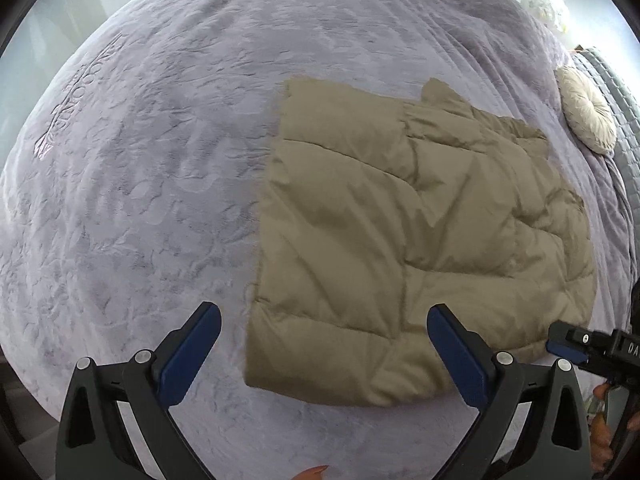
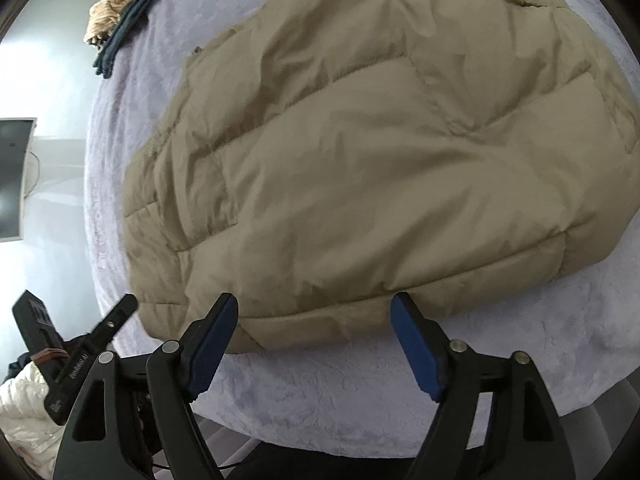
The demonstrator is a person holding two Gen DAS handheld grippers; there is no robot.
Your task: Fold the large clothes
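Observation:
A tan quilted puffer jacket (image 1: pixel 400 220) (image 2: pixel 380 140) lies folded and flat on a lavender plush blanket (image 1: pixel 152 200) (image 2: pixel 340 392) that covers a bed. My left gripper (image 1: pixel 324 312) points steeply down over the jacket's near left corner, its blue pads (image 1: pixel 192 352) spread wide and gripping nothing. My right gripper (image 2: pixel 316 300) is open at the jacket's near hem, with the hem running just past its fingertips and nothing pinched. Each gripper shows at the edge of the other's view: the right gripper (image 1: pixel 568 344) at the jacket's right corner and the left gripper (image 2: pixel 120 312) at its left corner.
A round cream cushion (image 1: pixel 586 116) and grey quilted bedding (image 1: pixel 616 92) lie at the bed's far right. A pile of striped and dark clothes (image 2: pixel 120 12) sits at the far edge. A dark screen (image 2: pixel 12 176) is on the wall. A white puffy garment (image 2: pixel 20 408) is beside the bed.

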